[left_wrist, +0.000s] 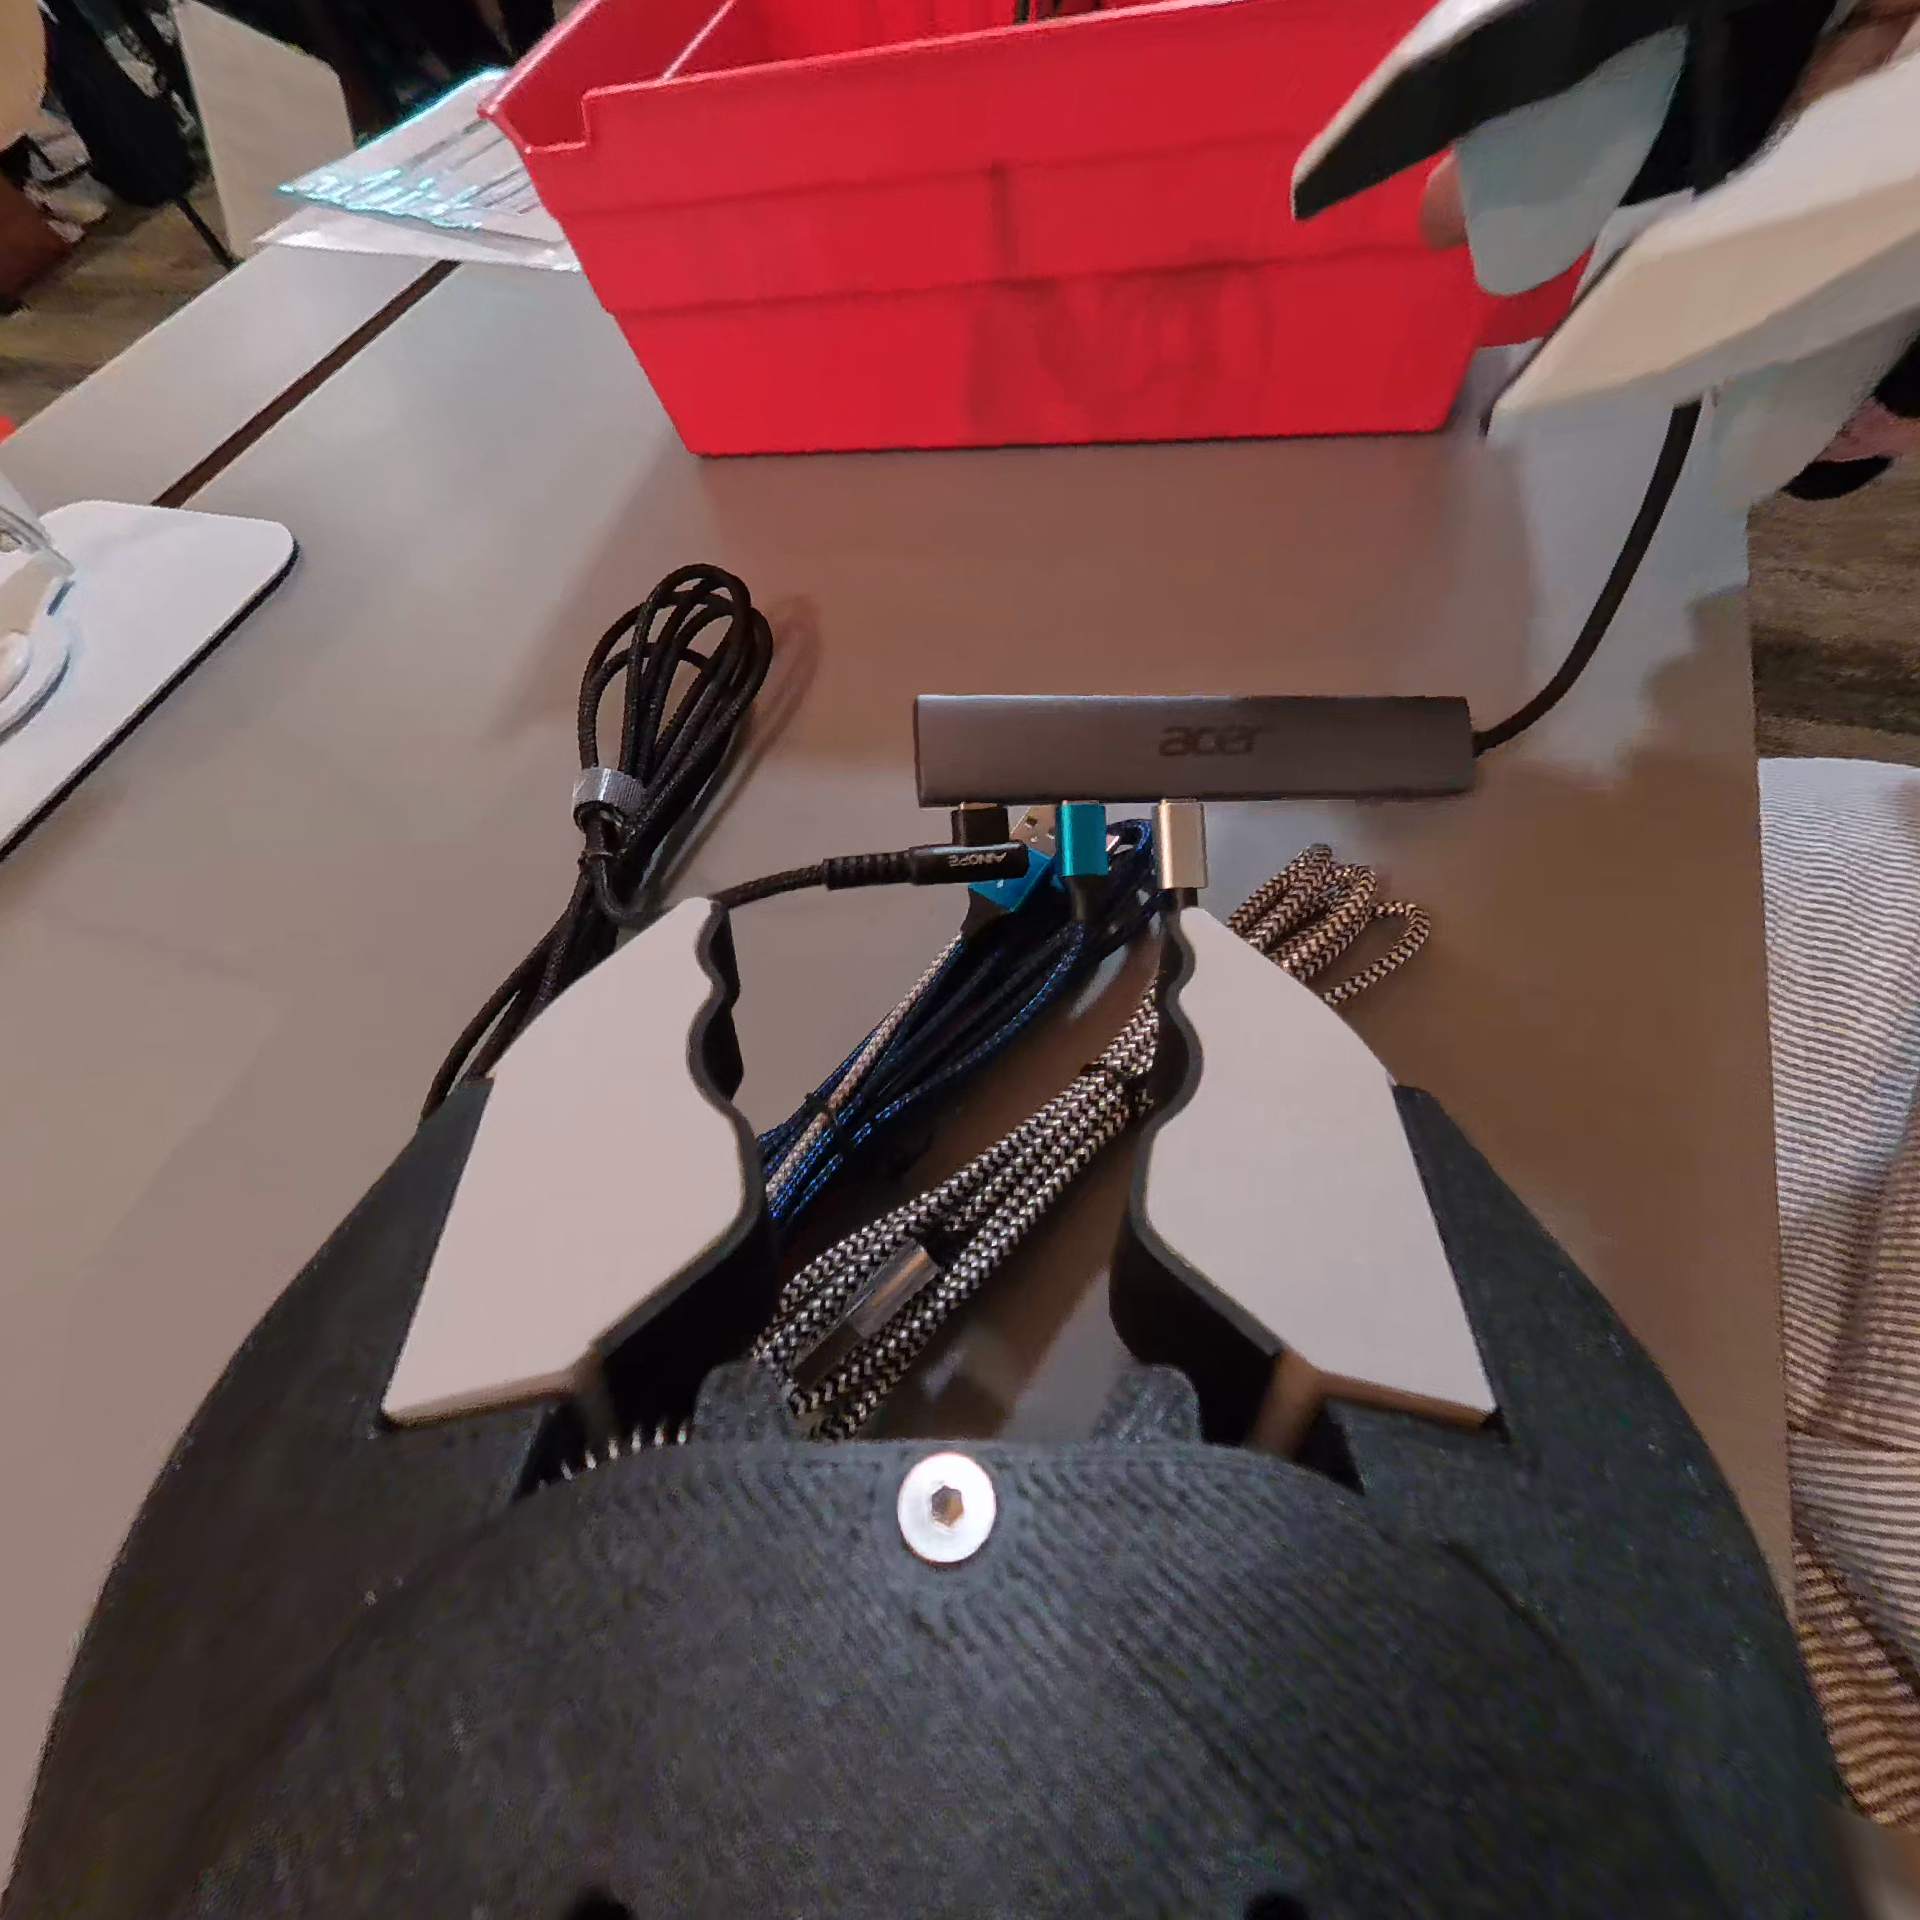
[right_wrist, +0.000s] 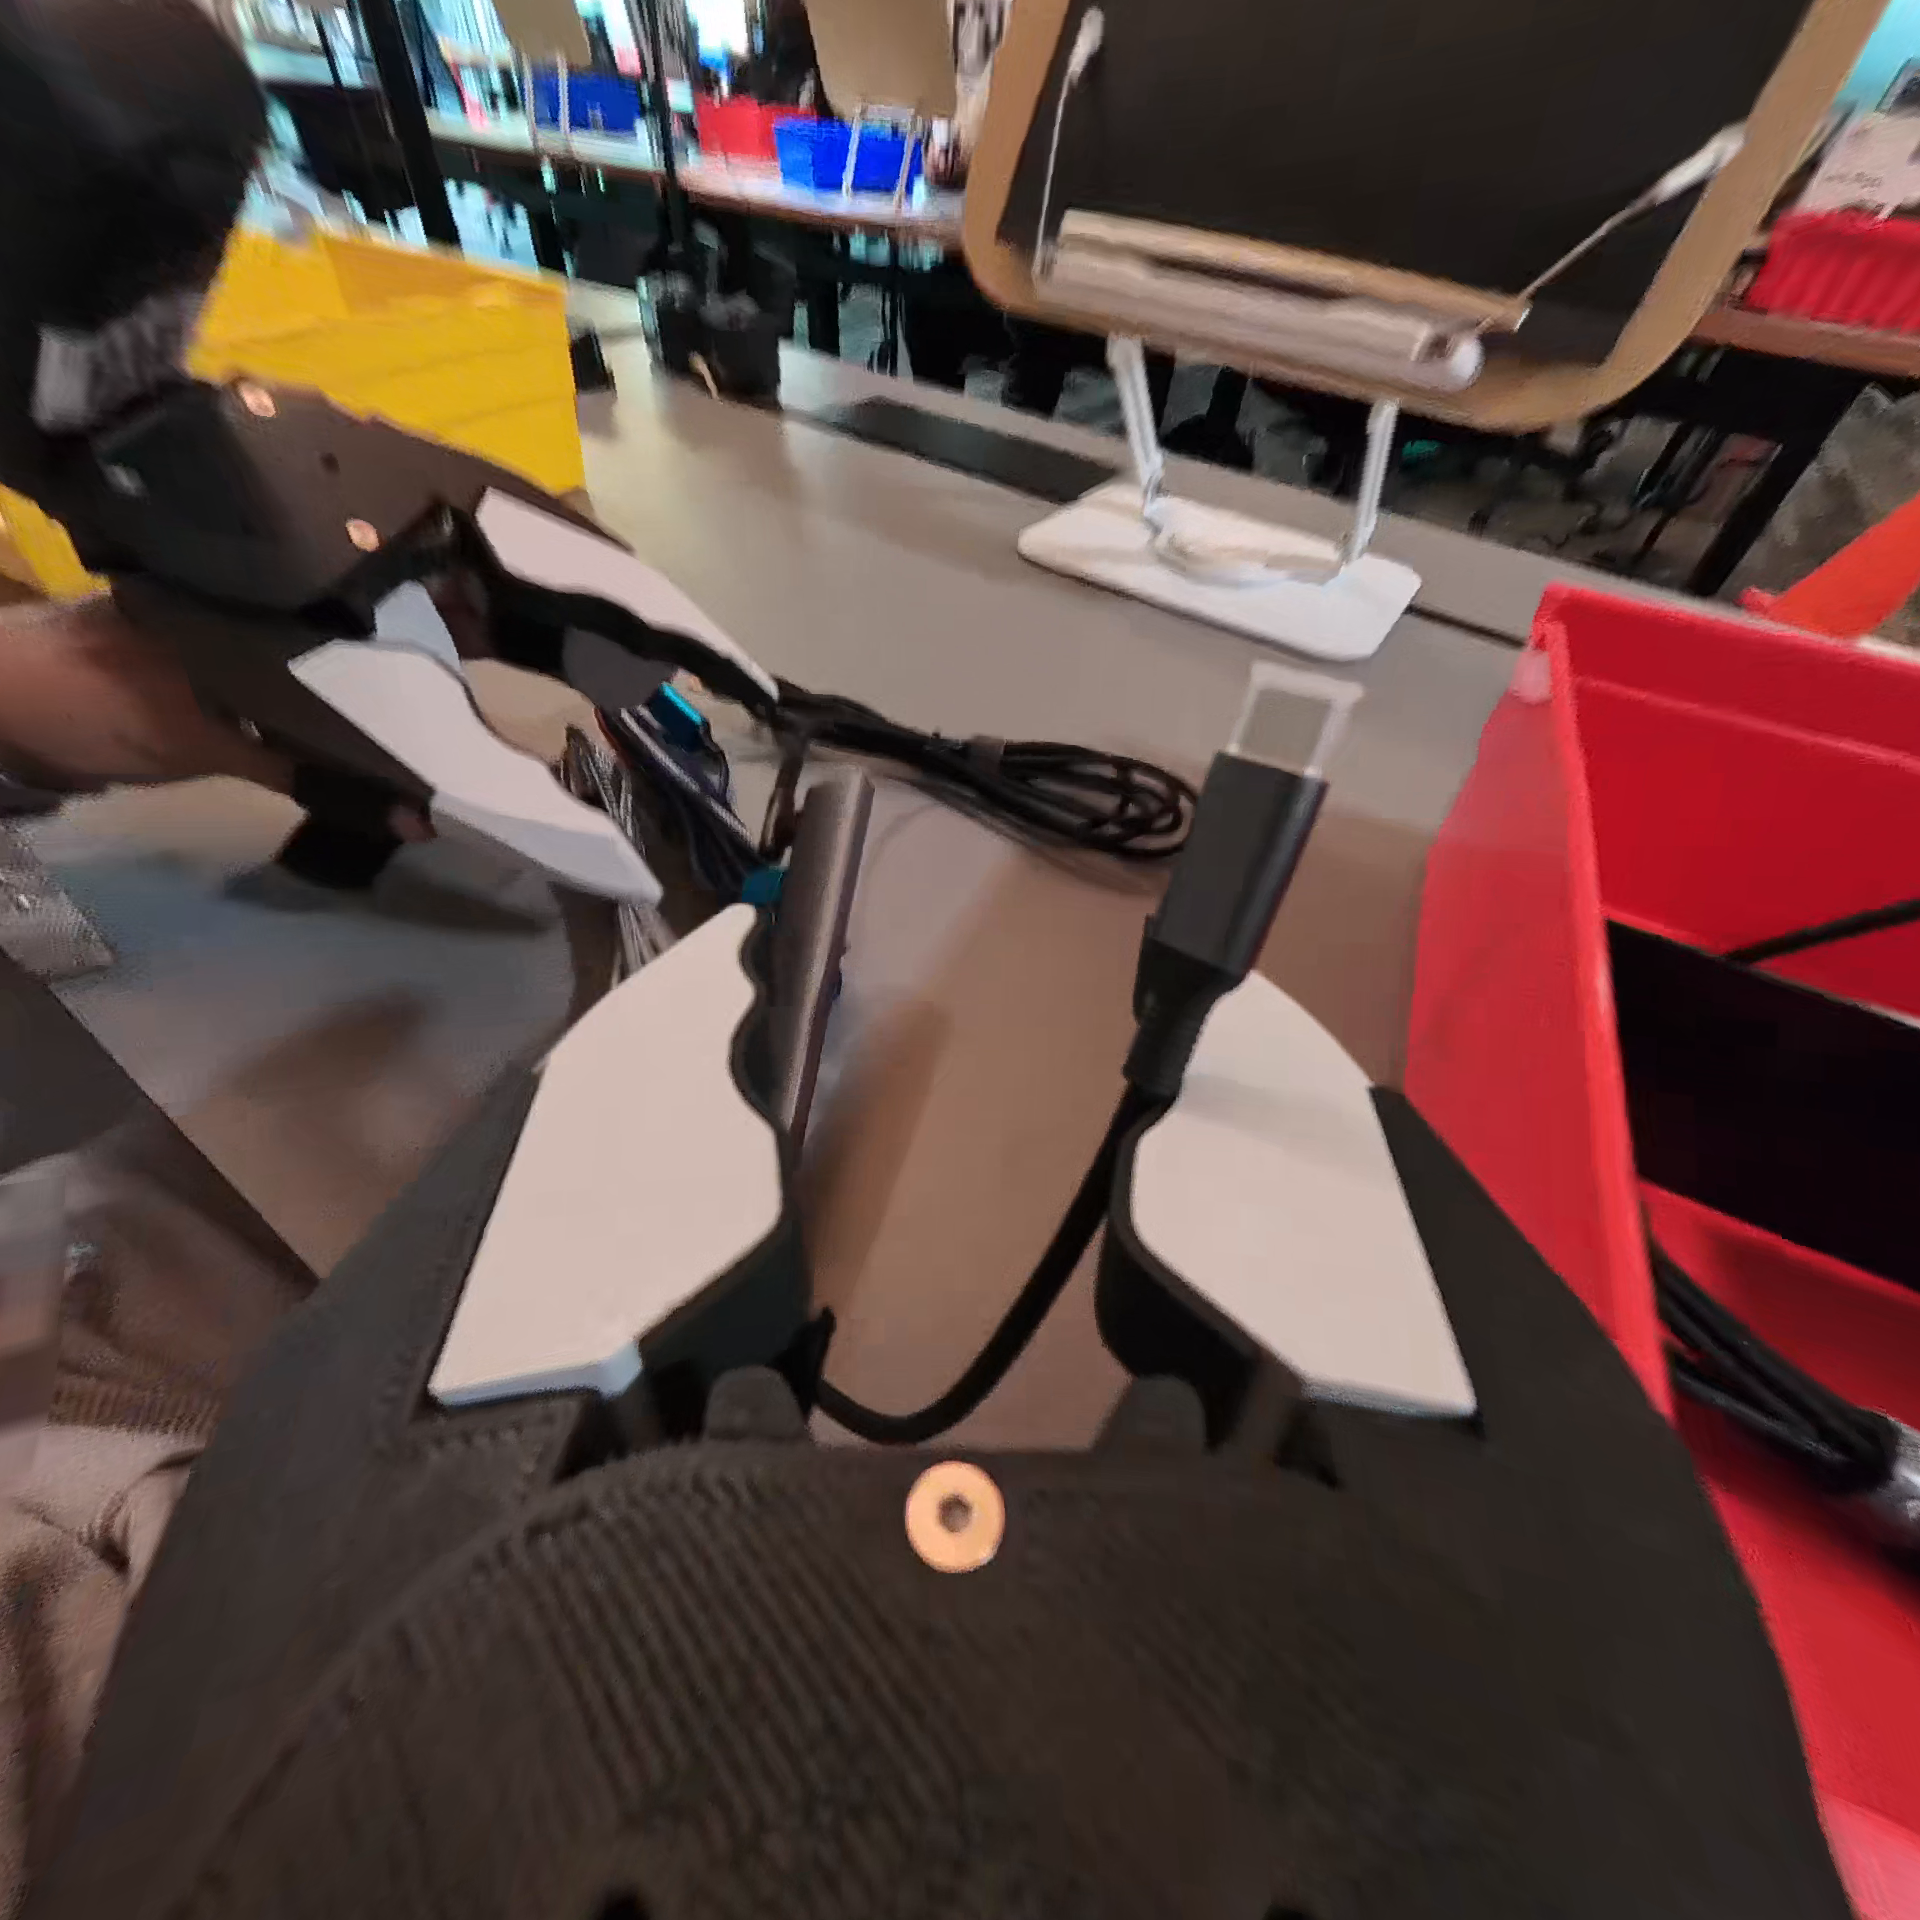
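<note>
Left wrist view: a grey USB hub (left_wrist: 1193, 740) lies crosswise on the desk (left_wrist: 416, 540), with three cables plugged into its near side: a black angled plug (left_wrist: 971, 854), a teal plug (left_wrist: 1081, 840) and a silver plug (left_wrist: 1181, 840). The left gripper (left_wrist: 945, 920) hovers just short of them, jaws apart over the blue braided cable (left_wrist: 883, 1070) and the black-and-white braided cable (left_wrist: 997, 1153). A coiled black cable (left_wrist: 665, 707) lies to the left, a red bin (left_wrist: 1018, 270) behind. In the right wrist view, the right gripper (right_wrist: 951, 940) has its jaws apart; the hub's own black lead with its USB plug (right_wrist: 1236, 862) rests against the right finger. A white stand (right_wrist: 1226, 566) sits farther back.
</note>
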